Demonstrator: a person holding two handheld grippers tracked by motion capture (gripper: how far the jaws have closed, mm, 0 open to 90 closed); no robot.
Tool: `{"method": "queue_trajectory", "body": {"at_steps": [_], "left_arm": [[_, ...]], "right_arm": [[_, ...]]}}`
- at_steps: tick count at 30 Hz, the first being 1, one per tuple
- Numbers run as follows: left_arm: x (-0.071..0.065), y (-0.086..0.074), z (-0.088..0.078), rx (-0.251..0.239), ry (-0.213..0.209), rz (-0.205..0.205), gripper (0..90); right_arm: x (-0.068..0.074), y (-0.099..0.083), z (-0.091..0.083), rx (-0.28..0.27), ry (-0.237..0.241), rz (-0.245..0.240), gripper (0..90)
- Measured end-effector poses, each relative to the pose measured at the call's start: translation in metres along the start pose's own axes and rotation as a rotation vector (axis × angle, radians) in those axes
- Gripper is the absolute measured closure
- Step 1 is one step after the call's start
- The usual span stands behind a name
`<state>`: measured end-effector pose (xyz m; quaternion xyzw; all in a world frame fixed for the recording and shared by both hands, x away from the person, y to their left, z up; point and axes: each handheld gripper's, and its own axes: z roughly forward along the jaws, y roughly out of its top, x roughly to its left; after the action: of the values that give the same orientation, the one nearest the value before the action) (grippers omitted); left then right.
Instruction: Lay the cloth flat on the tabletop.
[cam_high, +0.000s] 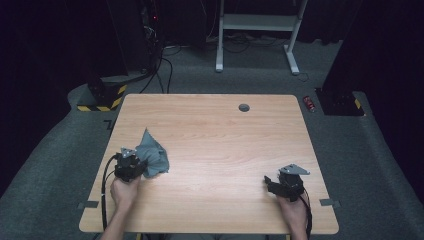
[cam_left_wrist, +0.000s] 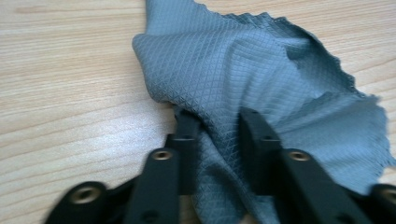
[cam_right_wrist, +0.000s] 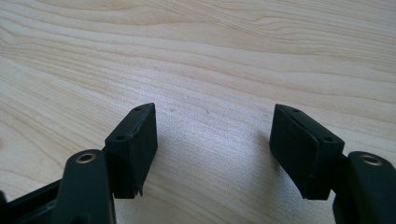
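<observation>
A grey cloth (cam_high: 154, 154) with a diamond weave lies crumpled on the left part of the wooden table (cam_high: 220, 140). My left gripper (cam_high: 136, 169) is at its near edge. In the left gripper view the jaws have come in on a bunched fold of the cloth (cam_left_wrist: 243, 70), and the left gripper (cam_left_wrist: 217, 119) pinches that fold against the table top. My right gripper (cam_high: 270, 181) rests low at the right front of the table, away from the cloth. In the right gripper view the right gripper (cam_right_wrist: 215, 128) stands wide open with bare wood between its pads.
A small dark round grommet (cam_high: 244, 107) sits near the table's far edge. Beyond the table are a white desk frame (cam_high: 257, 30), black stands and cables on the grey floor. A red can (cam_high: 310, 103) lies on the floor at the far right.
</observation>
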<state>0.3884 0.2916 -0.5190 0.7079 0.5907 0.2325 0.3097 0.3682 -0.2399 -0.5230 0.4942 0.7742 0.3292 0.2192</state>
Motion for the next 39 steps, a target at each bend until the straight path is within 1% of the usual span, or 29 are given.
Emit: {"method": "queue_trajectory", "body": {"at_steps": [1, 2, 3, 4, 5, 7, 8, 10, 11, 12, 13, 14, 16, 18, 19, 21, 22, 24, 25, 26, 27, 30, 31, 32, 34, 35, 37, 38, 39], "left_arm": [[0.000, 0.000, 0.000, 0.004, -0.014, 0.005, 75.5], [0.000, 0.000, 0.000, 0.004, -0.014, 0.005, 78.3], [-0.001, 0.002, 0.000, 0.015, -0.022, 0.014, 80.7], [-0.001, 0.002, 0.000, 0.015, -0.022, 0.014, 82.0], [-0.002, 0.003, 0.001, 0.017, -0.038, 0.018, 83.0], [-0.002, 0.004, 0.001, 0.011, -0.059, 0.010, 83.7], [-0.002, 0.004, 0.001, 0.011, -0.059, 0.010, 83.9], [-0.004, 0.005, 0.000, -0.001, -0.093, 0.005, 84.1], [-0.005, 0.005, -0.001, -0.006, -0.104, 0.006, 84.2], [-0.010, 0.006, -0.002, -0.014, -0.125, 0.019, 84.3], [-0.012, 0.007, -0.003, -0.018, -0.140, 0.023, 84.3], [-0.012, 0.007, -0.003, -0.018, -0.140, 0.023, 84.4], [-0.019, 0.011, -0.003, -0.035, -0.173, 0.026, 84.4], [-0.023, 0.013, -0.004, -0.046, -0.198, 0.026, 84.3], [-0.025, 0.015, -0.003, -0.042, -0.211, 0.031, 84.3], [-0.033, 0.019, -0.002, -0.041, -0.223, 0.053, 84.3], [-0.037, 0.022, -0.002, -0.042, -0.232, 0.074, 84.3], [-0.042, 0.025, -0.003, -0.055, -0.261, 0.071, 84.4], [-0.047, 0.028, -0.003, -0.059, -0.287, 0.069, 84.4], [-0.050, 0.029, -0.003, -0.062, -0.295, 0.072, 84.4], [-0.050, 0.029, -0.003, -0.062, -0.295, 0.072, 84.4], [-0.060, 0.035, -0.004, -0.072, -0.325, 0.087, 84.5], [-0.066, 0.038, -0.005, -0.089, -0.357, 0.074, 84.5], [-0.066, 0.038, -0.005, -0.089, -0.357, 0.074, 84.5], [-0.076, 0.043, -0.006, -0.095, -0.380, 0.095, 84.4], [-0.076, 0.043, -0.006, -0.095, -0.380, 0.095, 84.5], [-0.089, 0.049, -0.005, -0.094, -0.401, 0.123, 84.5], [-0.089, 0.049, -0.005, -0.094, -0.401, 0.123, 84.4], [-0.095, 0.052, -0.004, -0.098, -0.422, 0.122, 84.5]], "right_arm": [[0.000, 0.000, 0.000, 0.000, 0.000, 0.000, 32.1], [0.000, 0.000, 0.000, 0.000, 0.000, 0.000, 32.1], [0.000, 0.000, 0.000, 0.000, 0.000, 0.000, 32.1], [0.000, 0.000, 0.000, 0.000, 0.000, 0.000, 32.1], [0.000, 0.000, 0.000, 0.000, 0.000, 0.000, 32.1], [0.000, 0.000, 0.000, 0.000, 0.000, 0.000, 32.1], [0.000, 0.000, 0.000, 0.000, 0.000, 0.000, 32.1], [0.000, 0.000, 0.000, 0.000, 0.000, 0.000, 32.1], [0.000, 0.000, 0.000, 0.000, 0.000, 0.000, 32.1], [0.000, 0.000, 0.000, 0.000, 0.000, 0.000, 32.1], [0.000, 0.000, 0.000, 0.000, 0.000, 0.000, 32.1], [0.000, 0.000, 0.000, 0.000, 0.000, 0.000, 32.1], [0.000, 0.000, 0.000, 0.000, 0.000, 0.000, 32.1], [0.000, 0.000, 0.000, 0.000, 0.001, 0.001, 32.1], [0.000, 0.000, 0.000, 0.000, 0.001, 0.001, 32.1], [0.000, 0.000, 0.000, 0.000, 0.000, 0.000, 32.1], [0.000, 0.000, 0.000, 0.000, 0.000, 0.000, 32.1], [0.000, 0.000, 0.000, 0.000, 0.000, 0.000, 32.1], [0.000, 0.000, 0.000, 0.000, 0.000, 0.000, 32.1], [0.000, 0.000, 0.000, 0.000, 0.000, 0.000, 32.1], [0.000, 0.000, 0.000, 0.000, 0.000, 0.000, 32.1], [0.000, 0.000, 0.000, 0.000, 0.000, 0.000, 32.1], [0.000, 0.000, 0.000, 0.000, 0.000, 0.000, 32.1], [0.000, 0.000, 0.000, 0.000, 0.000, 0.000, 32.1], [0.000, 0.000, 0.000, 0.000, 0.001, 0.000, 32.1], [0.000, 0.000, 0.000, 0.000, 0.001, 0.000, 32.1], [0.000, 0.000, 0.000, 0.000, 0.001, 0.000, 32.1], [0.000, 0.000, 0.000, 0.000, 0.001, 0.000, 32.1], [0.000, 0.000, 0.000, 0.000, 0.001, 0.000, 32.1]]}}
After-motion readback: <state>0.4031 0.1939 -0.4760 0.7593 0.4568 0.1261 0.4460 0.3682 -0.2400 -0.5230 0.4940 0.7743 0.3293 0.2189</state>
